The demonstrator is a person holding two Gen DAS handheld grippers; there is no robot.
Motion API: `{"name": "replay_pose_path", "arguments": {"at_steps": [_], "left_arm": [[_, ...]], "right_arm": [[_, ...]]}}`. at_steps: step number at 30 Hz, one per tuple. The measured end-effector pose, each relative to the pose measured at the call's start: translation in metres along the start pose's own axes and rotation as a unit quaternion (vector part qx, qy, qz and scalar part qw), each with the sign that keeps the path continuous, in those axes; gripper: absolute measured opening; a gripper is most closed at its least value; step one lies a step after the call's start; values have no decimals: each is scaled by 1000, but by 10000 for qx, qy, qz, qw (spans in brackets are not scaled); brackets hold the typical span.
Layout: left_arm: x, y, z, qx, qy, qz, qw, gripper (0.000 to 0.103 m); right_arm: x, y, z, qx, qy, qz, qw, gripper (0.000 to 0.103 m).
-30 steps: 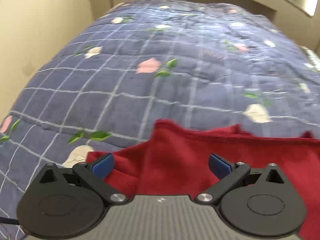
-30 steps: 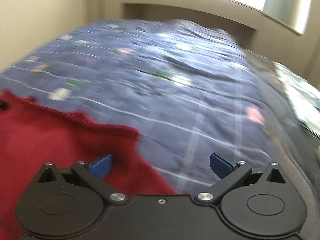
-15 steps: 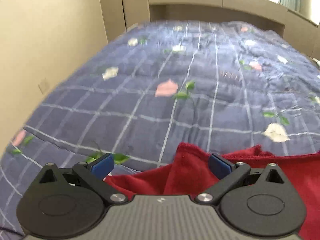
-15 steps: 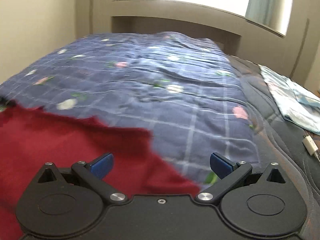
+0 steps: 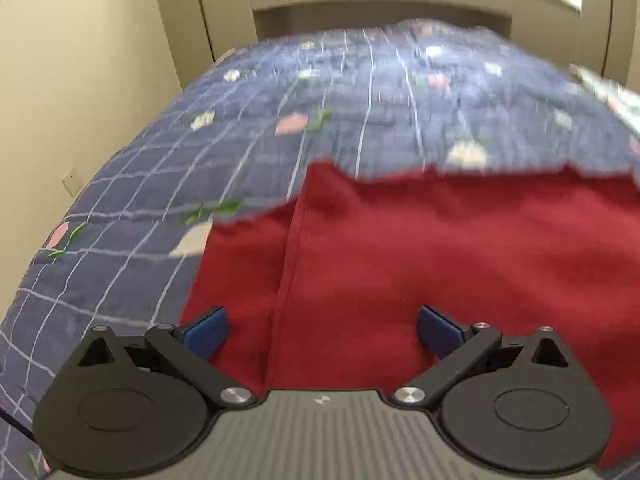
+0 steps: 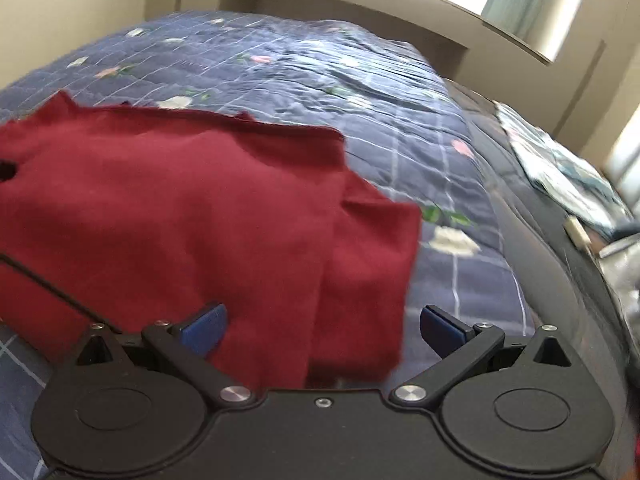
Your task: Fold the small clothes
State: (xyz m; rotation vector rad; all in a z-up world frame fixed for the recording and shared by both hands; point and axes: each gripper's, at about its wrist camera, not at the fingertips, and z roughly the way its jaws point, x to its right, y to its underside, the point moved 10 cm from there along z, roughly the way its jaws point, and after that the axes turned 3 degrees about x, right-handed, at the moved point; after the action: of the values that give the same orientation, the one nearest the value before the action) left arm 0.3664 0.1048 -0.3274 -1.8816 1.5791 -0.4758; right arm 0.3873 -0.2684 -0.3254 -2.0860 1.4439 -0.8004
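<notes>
A dark red garment (image 5: 420, 256) lies spread on the blue quilted bed (image 5: 340, 100). In the left wrist view its left sleeve and side seam run between my fingers. My left gripper (image 5: 322, 330) is open above the garment's near left part. In the right wrist view the same garment (image 6: 180, 208) fills the left and middle, its right sleeve (image 6: 372, 264) hanging toward me. My right gripper (image 6: 322, 330) is open above the garment's near right edge. Neither gripper holds anything.
The blue checked quilt with flower prints (image 6: 320, 68) covers the bed. A beige wall (image 5: 72, 80) runs along the left. A headboard (image 5: 380, 12) and window stand at the far end. Light blue cloth (image 6: 560, 168) and small items lie on the bed's right side.
Both grippers have pulled back toward the near edge, so much more of the red garment shows in each view. Both stayed open.
</notes>
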Motion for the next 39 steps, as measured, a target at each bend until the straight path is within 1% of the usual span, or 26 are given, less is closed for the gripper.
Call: {"name": "replay_pose_path", "arguments": {"at_steps": [2,5,7,9,12,14,17,21,24,31,33,37,38,39], "left_arm": [[-2,2,0,62,103,-4,9999,103],[-5,1,-1,-61,197,-55,9998,103],[-8,-2,-3,-168,216,-106,9996,103],[-14,-3,-5,-270,206,-208,9992,103],[-26,-2,-10,-455,97,-407,9981,103],[-35,1,-14,-591,-33,-527,9969,103],[-44,6,-20,-825,-45,-712,9940,103],[-55,13,-26,-1256,-58,-990,9871,103],[-63,19,-33,-1438,-106,-1255,9816,103],[-78,39,-43,-1849,-147,-1884,9644,103],[-80,41,-43,-1929,-188,-1939,9617,103],[-84,40,-40,-1926,-318,-2010,9600,103],[-83,39,-39,-1934,-327,-2015,9596,102],[-83,36,-37,-1917,-345,-2019,9599,102]], "right_arm": [[3,1,0,-68,35,182,9998,102],[2,-4,-6,-91,158,467,9987,102],[-3,-9,-14,-20,122,700,9975,102],[-8,-17,-18,14,71,929,9956,102],[-23,-25,-26,40,-58,1270,9919,102],[-35,-31,-30,38,-173,1421,9897,102],[-53,-40,-35,-7,-349,1529,9876,102],[-75,-56,-45,23,-617,1580,9855,102],[-88,-67,-47,4,-768,1577,9845,102],[-116,-83,-44,5,-1038,1312,9859,102],[-121,-89,-39,66,-1083,1243,9863,102],[-138,-103,-19,144,-1258,964,9873,102],[-140,-106,-13,151,-1163,964,9884,102],[-138,-107,-10,144,-977,1104,9890,102]]}}
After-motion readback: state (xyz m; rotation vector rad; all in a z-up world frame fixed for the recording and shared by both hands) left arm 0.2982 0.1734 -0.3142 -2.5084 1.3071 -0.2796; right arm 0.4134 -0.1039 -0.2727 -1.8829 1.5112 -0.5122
